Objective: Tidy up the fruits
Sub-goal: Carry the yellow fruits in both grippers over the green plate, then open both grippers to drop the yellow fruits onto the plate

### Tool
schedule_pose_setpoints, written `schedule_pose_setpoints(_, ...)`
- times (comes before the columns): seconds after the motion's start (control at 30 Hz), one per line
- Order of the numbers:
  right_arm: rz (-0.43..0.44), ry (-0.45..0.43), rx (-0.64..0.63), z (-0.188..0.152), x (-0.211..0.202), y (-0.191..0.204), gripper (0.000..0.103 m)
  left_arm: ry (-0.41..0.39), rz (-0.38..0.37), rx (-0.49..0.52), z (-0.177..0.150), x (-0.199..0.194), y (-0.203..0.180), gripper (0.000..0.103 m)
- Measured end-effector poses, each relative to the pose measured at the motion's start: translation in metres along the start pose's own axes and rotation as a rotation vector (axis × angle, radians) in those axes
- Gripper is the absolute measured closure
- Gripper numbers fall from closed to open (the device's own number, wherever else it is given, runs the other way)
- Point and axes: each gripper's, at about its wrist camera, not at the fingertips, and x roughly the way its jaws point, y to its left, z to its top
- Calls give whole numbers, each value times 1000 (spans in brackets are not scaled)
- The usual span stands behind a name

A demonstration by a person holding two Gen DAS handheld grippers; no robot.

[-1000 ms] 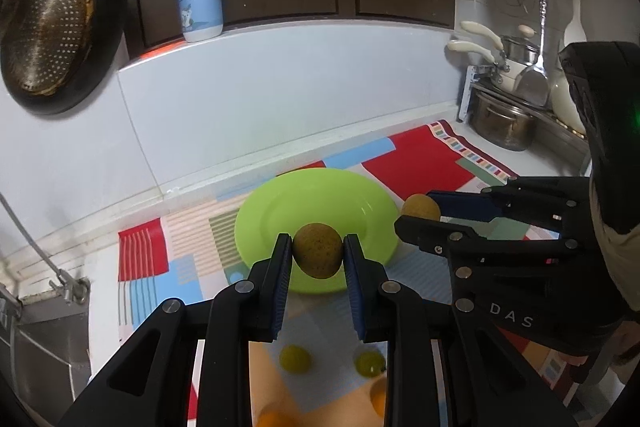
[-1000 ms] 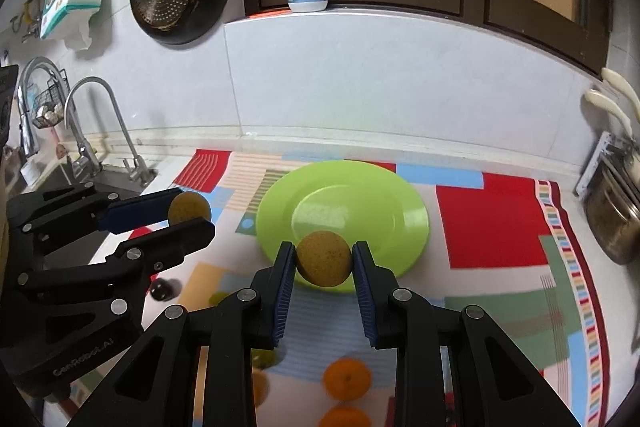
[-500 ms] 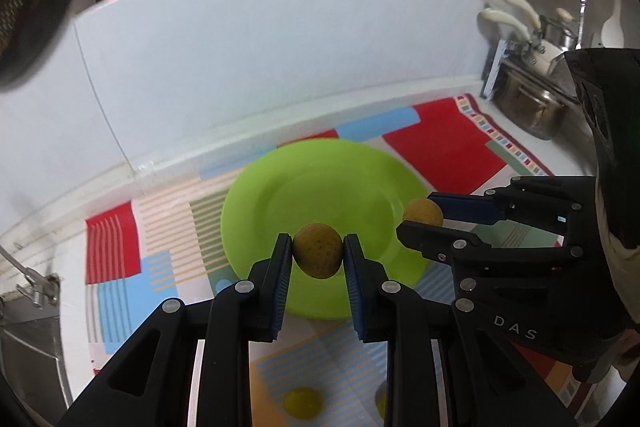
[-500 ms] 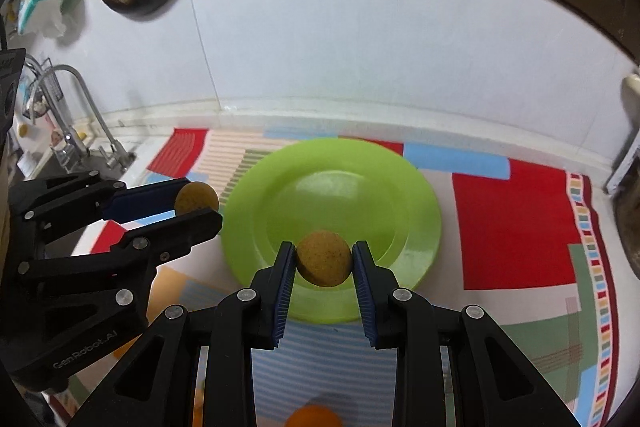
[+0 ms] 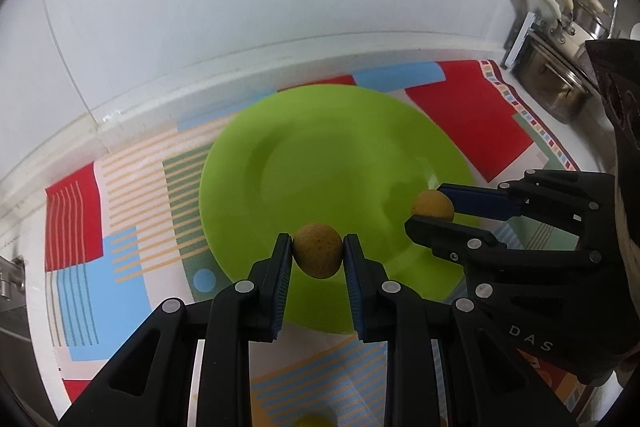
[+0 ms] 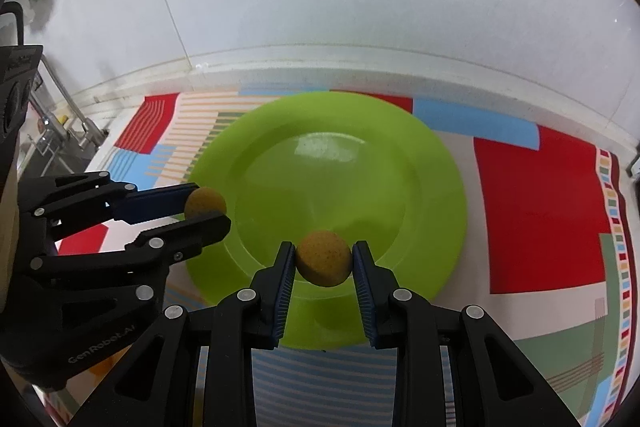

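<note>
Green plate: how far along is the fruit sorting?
Done: nothing lies on the green plate yet. In hand: the left gripper and the right gripper each clamp a small brown fruit over its near rim. Left: release both; a yellowish fruit waits on the mat.

A white counter (image 5: 24,307) is carrying a patterned cloth (image 6: 536,211) of red, blue, green and striped blocks. A lime-green plate (image 6: 400,155) is lying flat on that cloth, its bare centre catching light.
</note>
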Motion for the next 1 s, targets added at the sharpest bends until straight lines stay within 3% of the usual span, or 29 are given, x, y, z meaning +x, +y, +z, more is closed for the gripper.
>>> schedule_pose_setpoints(0.4, -14, -19, 20, 0, -6, -1, 72, -40, 45, 5, 3, -18, 2, 69)
schedule_pose_setpoints(0.63, -17, -107, 37, -8, -45, 4, 72, -123, 64, 21, -5, -60, -5, 64)
schedule_pose_setpoints(0.83, -11, -184, 60, -22, -82, 18, 72, -199, 70, 16, -18, -101, -9, 53)
schedule_pose_setpoints(0.9, -16, -208, 61, -28, -93, 24, 65, -217, 74, 11, -24, -112, -10, 50)
schedule_pose_setpoints(1.0, -30, -238, 57, -37, -108, 33, 63, -243, 77, 4, -34, -129, -9, 48)
